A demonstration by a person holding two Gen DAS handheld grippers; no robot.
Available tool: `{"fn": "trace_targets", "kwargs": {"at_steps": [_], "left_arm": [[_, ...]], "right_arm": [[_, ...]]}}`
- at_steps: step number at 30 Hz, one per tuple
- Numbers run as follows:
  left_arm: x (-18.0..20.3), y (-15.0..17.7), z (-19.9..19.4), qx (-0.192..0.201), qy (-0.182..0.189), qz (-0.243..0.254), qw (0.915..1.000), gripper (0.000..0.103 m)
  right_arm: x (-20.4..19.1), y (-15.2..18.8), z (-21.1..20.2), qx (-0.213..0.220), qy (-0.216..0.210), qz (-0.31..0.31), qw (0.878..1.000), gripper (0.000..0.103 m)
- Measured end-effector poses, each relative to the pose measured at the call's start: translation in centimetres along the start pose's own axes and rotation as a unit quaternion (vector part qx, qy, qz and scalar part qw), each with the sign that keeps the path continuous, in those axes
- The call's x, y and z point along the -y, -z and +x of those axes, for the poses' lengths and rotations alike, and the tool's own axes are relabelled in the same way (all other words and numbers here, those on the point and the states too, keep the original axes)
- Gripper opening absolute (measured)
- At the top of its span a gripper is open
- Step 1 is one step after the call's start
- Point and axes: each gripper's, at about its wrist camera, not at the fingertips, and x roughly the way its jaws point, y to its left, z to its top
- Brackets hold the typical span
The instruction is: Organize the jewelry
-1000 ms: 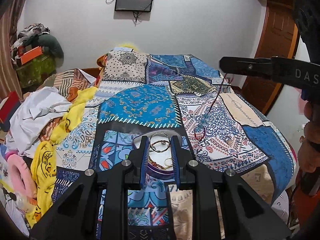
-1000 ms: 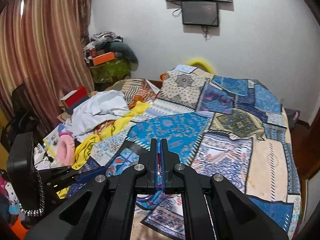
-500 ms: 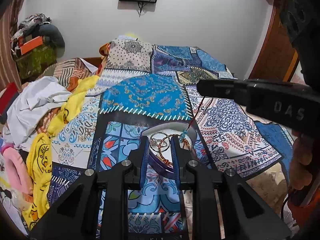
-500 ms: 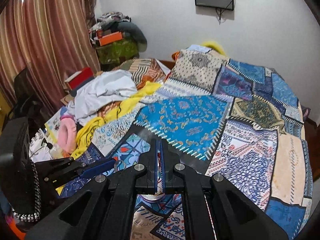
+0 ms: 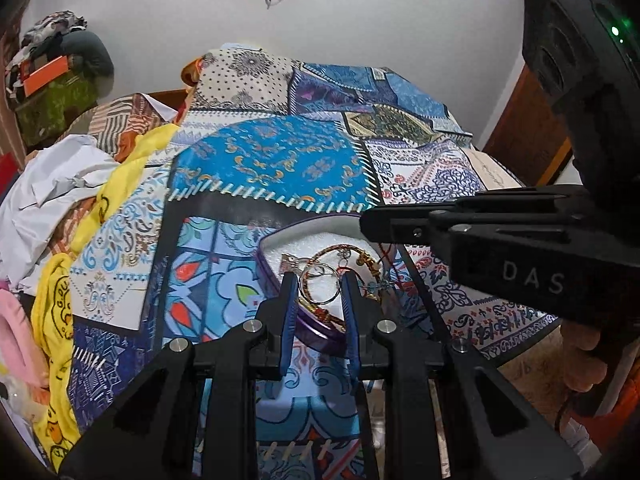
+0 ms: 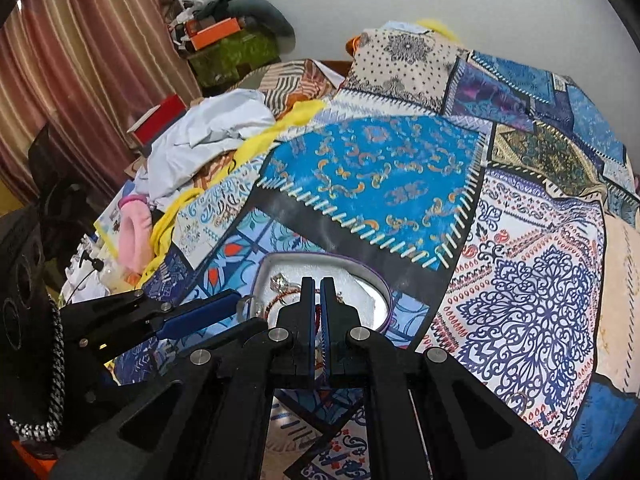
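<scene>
Two grippers meet over a purple-rimmed tray (image 5: 276,280) that sits on the patchwork bedspread (image 5: 272,160). The tray has a white lining and holds the jewelry: a silver ring (image 5: 320,288) lies between the fingertips of the left gripper (image 5: 318,292), a red-and-gold bangle (image 5: 340,250) curves behind it, and a small silver piece (image 5: 290,262) rests near the tray's left wall. The left gripper's fingers stand apart, straddling the tray's near rim, with nothing pinched between them.

From the left wrist view the right gripper (image 5: 366,222) reaches in from the right, its tip over the tray's far right edge. A thin red cord (image 5: 386,258) hangs down from it toward a beaded cluster (image 5: 370,266) at the tray's right side. From the right wrist view the right gripper (image 6: 318,288) has its fingers pressed nearly together, and a bit of red shows in the narrow slit between them, so it is clamped on the cord. The tray (image 6: 382,286) lies just beyond those fingertips, and the left gripper (image 6: 236,300) comes in from the left with its blue pad at the tray's left rim.

White cloth (image 6: 208,128) and yellow cloth (image 5: 52,300) are heaped along the bed's left side, next to a pink item (image 6: 134,232). A striped curtain (image 6: 80,60) hangs behind.
</scene>
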Motion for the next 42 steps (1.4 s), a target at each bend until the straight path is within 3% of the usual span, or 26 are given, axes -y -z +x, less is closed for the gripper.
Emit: {"fn": "trace_targets", "kwargs": {"at_steps": [7,9,14,19,28,42], "left_arm": [[0.3,-0.3,0.7,-0.006,0.001,0.004,1.0,0.021],[0.4,-0.3,0.8,-0.009,0.0,0.006,0.9999,0.021],[0.7,-0.2,0.5,-0.009,-0.002,0.011,0.9999,0.021],[1.0,-0.4,0.0,-0.01,-0.009,0.015,0.9998,0.021],[1.7,-0.9,-2.3,0.006,-0.021,0.016,0.9996,0.032],[5.6,-3.3,-7.4,0.073,-0.024,0.034,0.9965,0.042]], "right_arm": [[0.0,0.4,0.4,-0.019,-0.005,-0.001,1.0,0.004],[0.2,0.5,0.5,-0.027,-0.01,0.001,1.0,0.009],[0.6,0.6,-0.1,-0.015,-0.006,0.01,1.0,0.035],[0.6,0.5,-1.3,0.001,0.005,0.013,1.0,0.035],[0.5,1.0,-4.9,0.042,0.029,0.008,0.999,0.036],[3.3,3.6,-12.8,0.124,0.078,0.032,0.989,0.036]]}}
